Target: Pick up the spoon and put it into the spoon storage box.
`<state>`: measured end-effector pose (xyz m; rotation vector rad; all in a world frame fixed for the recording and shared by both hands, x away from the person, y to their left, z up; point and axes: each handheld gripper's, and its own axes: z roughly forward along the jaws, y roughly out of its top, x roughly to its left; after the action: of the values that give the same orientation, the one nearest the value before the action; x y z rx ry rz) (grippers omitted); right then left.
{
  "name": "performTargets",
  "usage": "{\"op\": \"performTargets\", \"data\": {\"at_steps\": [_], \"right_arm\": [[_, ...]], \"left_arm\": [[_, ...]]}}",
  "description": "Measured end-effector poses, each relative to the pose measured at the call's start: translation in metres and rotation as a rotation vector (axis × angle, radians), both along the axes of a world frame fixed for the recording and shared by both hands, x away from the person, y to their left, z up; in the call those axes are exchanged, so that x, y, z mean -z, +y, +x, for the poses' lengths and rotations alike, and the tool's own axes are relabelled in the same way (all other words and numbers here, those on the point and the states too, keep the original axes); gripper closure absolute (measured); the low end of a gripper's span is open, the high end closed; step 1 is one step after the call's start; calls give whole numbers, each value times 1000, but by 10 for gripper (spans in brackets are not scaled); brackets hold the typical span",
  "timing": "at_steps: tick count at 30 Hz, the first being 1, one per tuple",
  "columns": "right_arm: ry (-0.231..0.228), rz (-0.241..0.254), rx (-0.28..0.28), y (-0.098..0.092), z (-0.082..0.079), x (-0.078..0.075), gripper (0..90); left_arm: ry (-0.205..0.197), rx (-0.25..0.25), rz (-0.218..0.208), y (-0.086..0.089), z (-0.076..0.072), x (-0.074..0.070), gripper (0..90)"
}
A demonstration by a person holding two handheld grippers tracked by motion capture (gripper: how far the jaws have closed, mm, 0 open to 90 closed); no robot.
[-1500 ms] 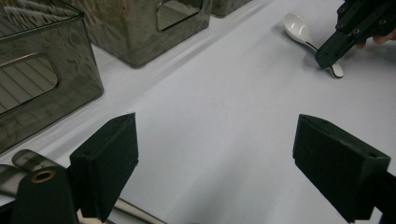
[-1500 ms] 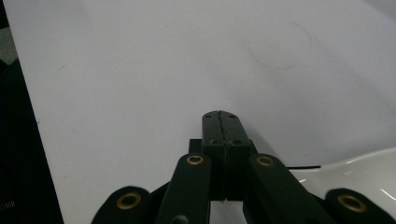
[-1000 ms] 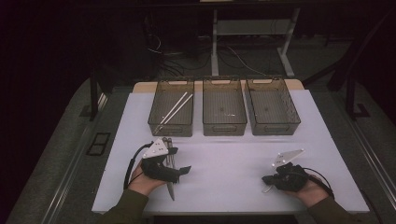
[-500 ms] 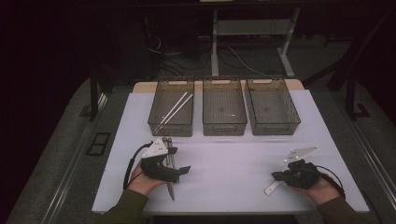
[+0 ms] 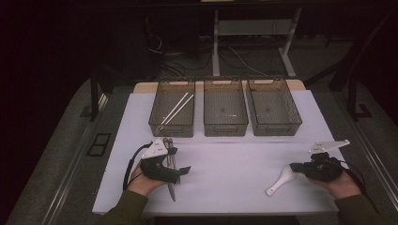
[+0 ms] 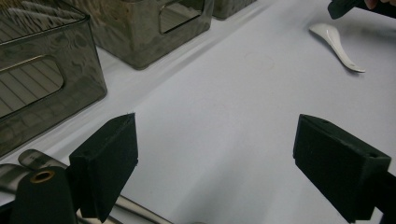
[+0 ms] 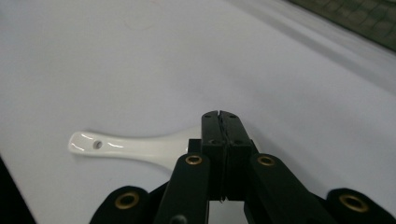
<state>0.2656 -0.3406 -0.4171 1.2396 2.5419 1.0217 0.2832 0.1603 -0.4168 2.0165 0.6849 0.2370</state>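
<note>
White tabletop (image 5: 225,168): right gripper (image 7: 219,116) fingers clenched above spoon (image 7: 126,145); left gripper (image 6: 215,158) fingers released.

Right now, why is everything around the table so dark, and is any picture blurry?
High view: the light falls on the white table, while the floor and back of the room stay dim. Left gripper view: the near bins look soft and shiny. Right gripper view: the spoon has small glare spots and the far edge is blurred.

Three bins (image 5: 225,108) (chopsticks (image 5: 174,110) in one)
</note>
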Motion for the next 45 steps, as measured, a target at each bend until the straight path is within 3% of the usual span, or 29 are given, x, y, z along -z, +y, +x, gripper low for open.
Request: {"op": "performTargets", "data": {"at_steps": [8, 11, 19, 27, 39, 43, 45], "right_arm": [[44, -1, -176, 17, -15, 6, 896], [60, -25, -219, 24, -19, 10, 896], [80, -16, -352, 50, -28, 17, 896], [70, -26, -392, 62, -29, 21, 896], [32, -36, -367, 72, -15, 24, 897], [35, -26, -358, 70, -11, 24, 896], [26, 3, -353, 64, -11, 20, 891]], "left_arm": [[-2, -3, 0, 0, 0, 0, 128], [-2, -2, 1, 0, 0, 0, 128], [-7, -1, 3, -1, 0, -1, 128], [-4, -3, 4, -1, 0, -1, 128], [-8, -3, 1, -1, 0, -1, 128], [-10, -1, 2, -1, -1, -1, 128], [-9, -3, 2, 0, -1, -1, 128]]}}
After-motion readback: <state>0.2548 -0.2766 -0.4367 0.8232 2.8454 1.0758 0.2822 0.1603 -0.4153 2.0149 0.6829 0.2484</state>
